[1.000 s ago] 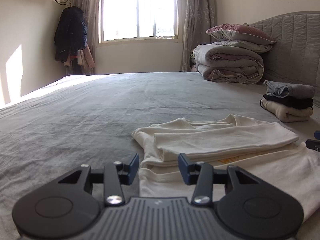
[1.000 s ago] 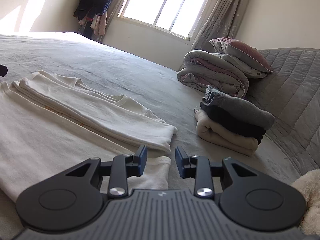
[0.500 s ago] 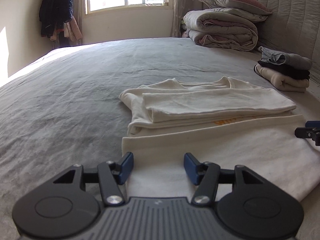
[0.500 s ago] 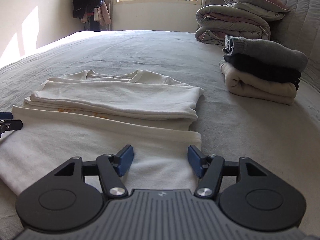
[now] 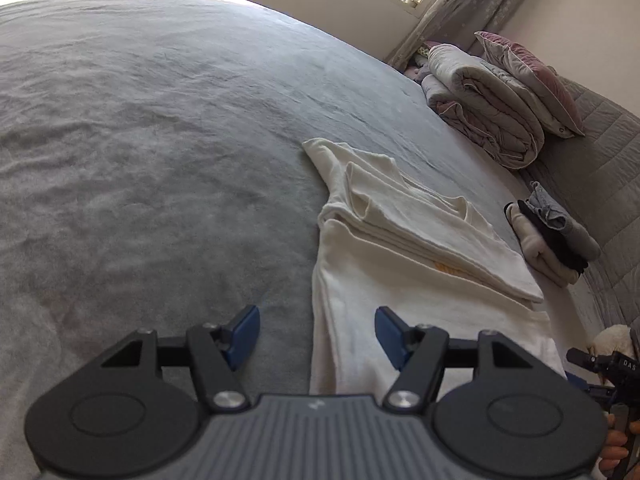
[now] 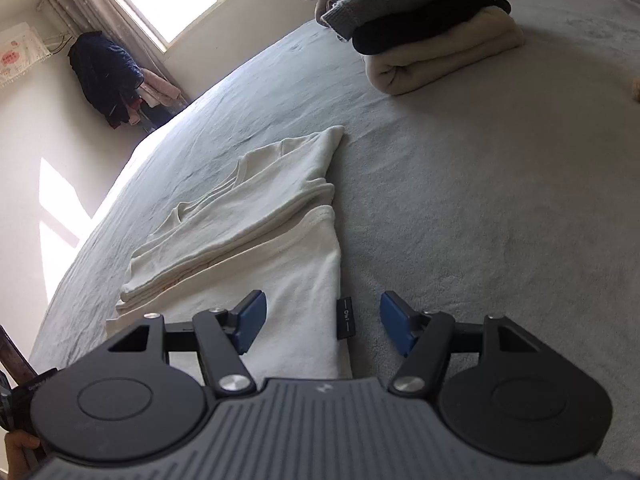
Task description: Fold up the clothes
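Shirt (image 5: 404,292), cream, lies on the grey bed (image 5: 160,152), partly folded: upper part w/ collar and sleeve already doubled over in layers, plain lower panel flat and nearest both cameras. Folded stack of other clothes (image 6: 432,28) sits well apart toward the headboard, rolled quilt and pillow (image 5: 488,104) beyond it.

Left gripper (image 5: 316,334) straddles the shirt's left side edge, one blue pad over bare bed, other over cloth. Right gripper (image 6: 322,326) straddles the right side edge by the small black side tag (image 6: 346,318). Both sets of jaws have just been opening and now stand wide, nothing pinched; cloth edge sits between the pads but isn't pressed.

Step in hand, prob: grab the two near corners of the lower panel and fold it up over the layered part. To do it well: come down low enough that the lower pad slides under the hem, catch all layers at each corner, close both sides at matching spots so the edge lifts straight. Then carry it level and lay it square on the folded section w/o dragging the layers beneath. Risk: uneven grip gives a skewed fold.
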`<state>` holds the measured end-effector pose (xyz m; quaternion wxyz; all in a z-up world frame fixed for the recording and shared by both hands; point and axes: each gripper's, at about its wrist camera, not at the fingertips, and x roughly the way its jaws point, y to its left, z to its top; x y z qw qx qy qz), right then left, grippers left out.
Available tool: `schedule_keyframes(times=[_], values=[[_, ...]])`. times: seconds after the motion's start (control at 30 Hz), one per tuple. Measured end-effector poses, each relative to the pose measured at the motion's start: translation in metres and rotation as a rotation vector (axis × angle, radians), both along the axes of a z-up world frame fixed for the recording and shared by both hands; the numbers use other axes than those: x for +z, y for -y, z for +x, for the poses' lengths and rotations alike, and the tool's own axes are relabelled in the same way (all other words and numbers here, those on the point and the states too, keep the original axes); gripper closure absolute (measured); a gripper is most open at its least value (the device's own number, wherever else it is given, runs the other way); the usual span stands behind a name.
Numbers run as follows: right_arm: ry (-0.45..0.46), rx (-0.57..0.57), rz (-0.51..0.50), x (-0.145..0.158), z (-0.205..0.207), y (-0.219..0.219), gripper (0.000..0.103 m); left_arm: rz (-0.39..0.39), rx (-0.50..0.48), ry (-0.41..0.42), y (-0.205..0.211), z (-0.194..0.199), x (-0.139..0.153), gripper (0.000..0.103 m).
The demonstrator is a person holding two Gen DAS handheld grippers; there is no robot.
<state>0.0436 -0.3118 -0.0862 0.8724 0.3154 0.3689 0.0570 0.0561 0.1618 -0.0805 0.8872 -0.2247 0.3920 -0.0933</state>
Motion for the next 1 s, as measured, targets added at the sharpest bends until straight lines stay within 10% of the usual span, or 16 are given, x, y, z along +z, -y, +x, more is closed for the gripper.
schedule_keyframes(times=[0.2,0.4,1.0], values=[[-0.089,-0.061,0.341,-0.016,-0.026,0.031,0.036,-0.325,0.034,-0.131,-0.042,-0.013,-0.021,0.038],[-0.13,-0.015,0.416,-0.018,-0.043,0.032,0.036,-0.57,0.022,-0.228,-0.057,-0.021,-0.044,0.04],[-0.08,0.026,0.335,-0.019,-0.023,0.009,0.043,-0.569,0.006,-0.237,0.002,0.005,-0.05,0.057]])
